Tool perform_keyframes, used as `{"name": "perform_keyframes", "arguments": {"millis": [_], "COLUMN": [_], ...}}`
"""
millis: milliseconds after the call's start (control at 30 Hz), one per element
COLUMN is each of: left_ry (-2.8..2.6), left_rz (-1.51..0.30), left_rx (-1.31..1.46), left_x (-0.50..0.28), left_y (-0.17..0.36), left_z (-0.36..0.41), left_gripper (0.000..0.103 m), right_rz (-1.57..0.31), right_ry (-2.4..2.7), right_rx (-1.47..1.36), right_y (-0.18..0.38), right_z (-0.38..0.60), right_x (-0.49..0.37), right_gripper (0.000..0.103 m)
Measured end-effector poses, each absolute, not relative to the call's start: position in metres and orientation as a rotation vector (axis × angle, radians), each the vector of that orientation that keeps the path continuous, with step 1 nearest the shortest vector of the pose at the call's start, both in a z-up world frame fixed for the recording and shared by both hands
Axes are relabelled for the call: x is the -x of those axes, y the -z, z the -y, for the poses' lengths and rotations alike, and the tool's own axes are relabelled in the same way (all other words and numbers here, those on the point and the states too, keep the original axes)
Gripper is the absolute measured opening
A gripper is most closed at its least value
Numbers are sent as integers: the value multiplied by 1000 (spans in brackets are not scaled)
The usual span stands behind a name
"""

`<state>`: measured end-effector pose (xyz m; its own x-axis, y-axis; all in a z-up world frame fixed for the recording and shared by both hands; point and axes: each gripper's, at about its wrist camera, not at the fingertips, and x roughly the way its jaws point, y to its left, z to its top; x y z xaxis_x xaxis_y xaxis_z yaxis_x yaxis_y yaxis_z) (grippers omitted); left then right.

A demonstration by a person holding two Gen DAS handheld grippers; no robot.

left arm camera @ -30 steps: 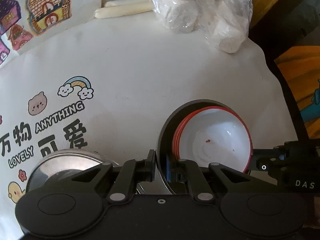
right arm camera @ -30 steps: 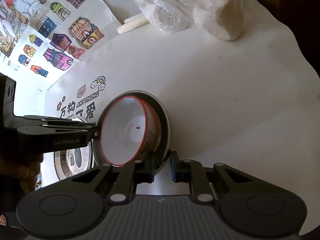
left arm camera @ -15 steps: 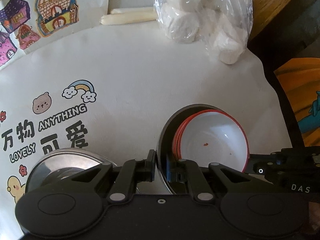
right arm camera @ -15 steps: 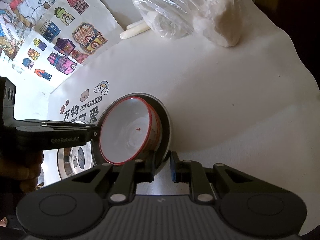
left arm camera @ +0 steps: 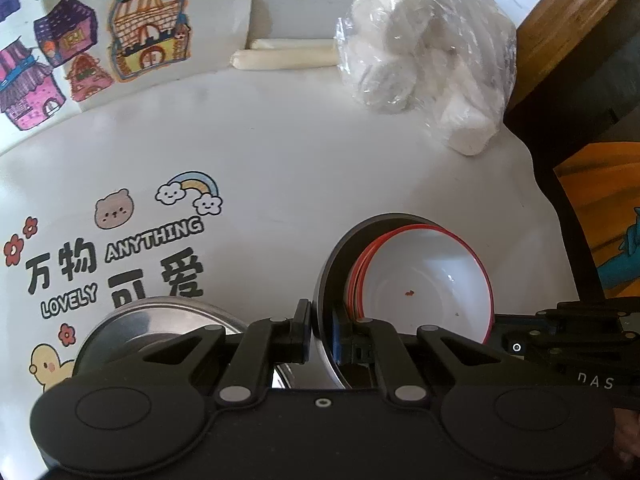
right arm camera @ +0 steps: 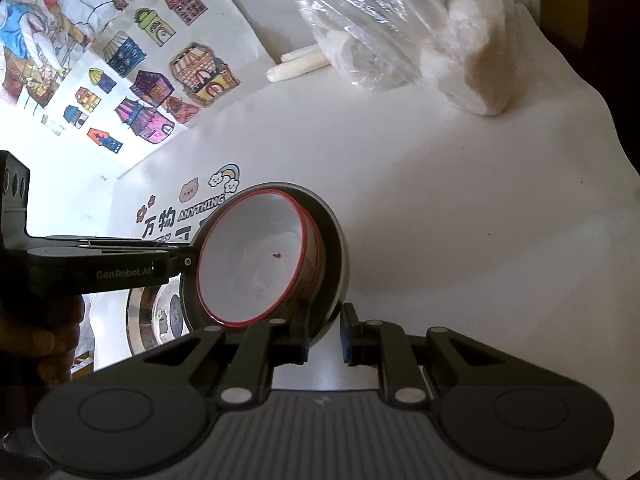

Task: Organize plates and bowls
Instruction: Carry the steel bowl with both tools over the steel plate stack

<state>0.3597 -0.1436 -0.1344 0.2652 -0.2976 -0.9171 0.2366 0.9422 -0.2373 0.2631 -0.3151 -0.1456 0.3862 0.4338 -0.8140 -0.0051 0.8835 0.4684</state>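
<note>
Bowls sit stacked: white bowls with red rims (left arm camera: 428, 280) inside a grey metal bowl (right arm camera: 336, 256); left claw (left arm camera: 322, 334) pinches its rim tight on one side; right claw (right arm camera: 324, 334) pinches the other side; a shiny steel bowl (left arm camera: 160, 320) sits left, on the bench (left arm camera: 300, 152).

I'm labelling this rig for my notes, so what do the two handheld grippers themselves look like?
Both are matte black. The left gripper and right gripper each have two round housings, linkage arms with silver pivot pins, and a blue pad on one finger. The left's side reads GenRobot.AI; the right's reads DAS and has a ribbed grey centre panel.
</note>
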Motion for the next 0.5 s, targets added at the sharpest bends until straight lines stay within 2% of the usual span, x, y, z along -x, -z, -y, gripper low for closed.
{"name": "perform_keyframes", "arguments": {"millis": [500], "left_ry": [309], "left_rz": [-1231], "left_rx": [93], "left_x": [-355], "left_y": [125], "left_z": [123], "left_gripper": [8], "right_rz": [-1144], "right_ry": [-351], "right_rx": [-380], "right_y": [140], "right_z": [299], "right_x": [-271], "right_gripper": [17]}}
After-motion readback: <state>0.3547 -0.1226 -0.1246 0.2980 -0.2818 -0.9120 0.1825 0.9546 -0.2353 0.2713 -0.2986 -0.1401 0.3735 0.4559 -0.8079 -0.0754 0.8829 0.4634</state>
